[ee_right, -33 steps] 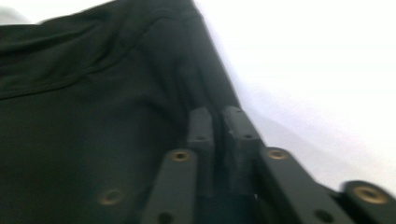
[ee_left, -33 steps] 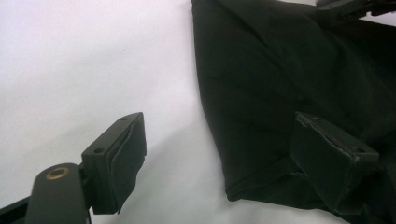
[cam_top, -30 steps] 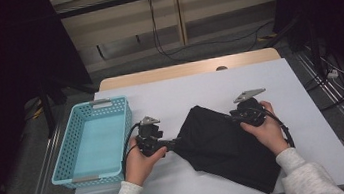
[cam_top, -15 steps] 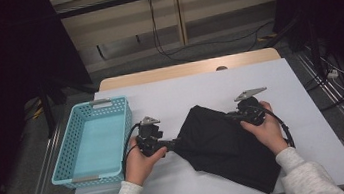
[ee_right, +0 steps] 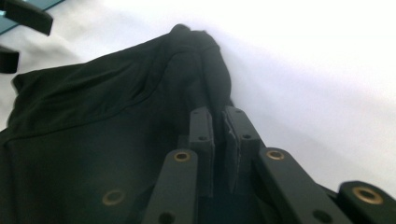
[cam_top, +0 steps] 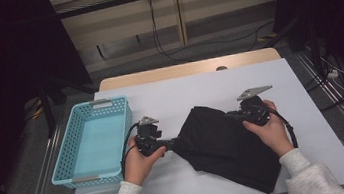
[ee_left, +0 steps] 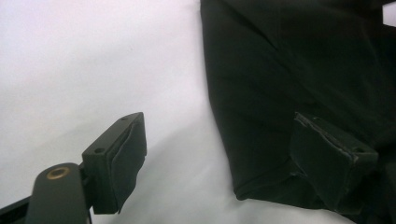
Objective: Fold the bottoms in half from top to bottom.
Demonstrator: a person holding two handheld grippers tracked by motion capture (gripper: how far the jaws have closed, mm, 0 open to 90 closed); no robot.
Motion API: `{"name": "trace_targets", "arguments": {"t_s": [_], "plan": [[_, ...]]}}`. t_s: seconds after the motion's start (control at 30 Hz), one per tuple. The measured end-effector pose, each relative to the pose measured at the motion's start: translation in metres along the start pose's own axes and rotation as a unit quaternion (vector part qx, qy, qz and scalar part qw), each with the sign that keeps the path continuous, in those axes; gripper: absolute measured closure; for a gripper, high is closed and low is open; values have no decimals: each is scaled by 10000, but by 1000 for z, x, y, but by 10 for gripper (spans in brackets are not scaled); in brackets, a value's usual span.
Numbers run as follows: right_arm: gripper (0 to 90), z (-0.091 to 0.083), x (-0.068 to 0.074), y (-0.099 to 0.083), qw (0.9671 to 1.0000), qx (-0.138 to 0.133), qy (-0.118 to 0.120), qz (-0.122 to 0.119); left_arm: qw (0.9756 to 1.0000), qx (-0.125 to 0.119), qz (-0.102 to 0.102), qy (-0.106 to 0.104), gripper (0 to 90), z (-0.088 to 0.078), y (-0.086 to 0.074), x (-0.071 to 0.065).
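Two tongs on one black garment [cam_top: 227,145], which lies mid-table [cam_top: 179,91], right of blue basket [cam_top: 92,140]. Your right tongs [ee_right: 218,116] just closed, pinching raised fold at far right edge: grip made, lift possible. Your left tongs [ee_left: 224,158] gape wide, straddling near-left corner, nothing pinched yet.

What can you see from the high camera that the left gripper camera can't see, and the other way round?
The high view alone takes in the blue basket left of the cloth, both hands, and the right gripper pinching the cloth's far edge. The left gripper view alone gives a close look between the left gripper's wide-open jaws: one pad sits over bare table, the other over the cloth's corner, not pressing it. Both views share the black cloth lying on the white table.
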State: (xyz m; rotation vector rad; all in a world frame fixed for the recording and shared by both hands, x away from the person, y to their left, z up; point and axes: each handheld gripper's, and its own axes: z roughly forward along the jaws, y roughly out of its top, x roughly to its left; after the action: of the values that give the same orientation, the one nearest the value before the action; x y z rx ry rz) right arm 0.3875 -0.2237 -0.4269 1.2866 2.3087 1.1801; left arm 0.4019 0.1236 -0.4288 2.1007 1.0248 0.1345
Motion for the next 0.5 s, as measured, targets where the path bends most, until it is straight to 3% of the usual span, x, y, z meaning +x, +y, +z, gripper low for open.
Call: {"name": "trace_targets", "arguments": {"t_s": [0.37, 0.5], "plan": [[825, -13, -1, -12, 9997, 234, 39, 76, 9999, -99, 67, 95, 204, -2, 0, 3], [826, -17, 1, -12, 9997, 207, 105, 29, 9999, -99, 67, 94, 204, -1, 0, 2]]}}
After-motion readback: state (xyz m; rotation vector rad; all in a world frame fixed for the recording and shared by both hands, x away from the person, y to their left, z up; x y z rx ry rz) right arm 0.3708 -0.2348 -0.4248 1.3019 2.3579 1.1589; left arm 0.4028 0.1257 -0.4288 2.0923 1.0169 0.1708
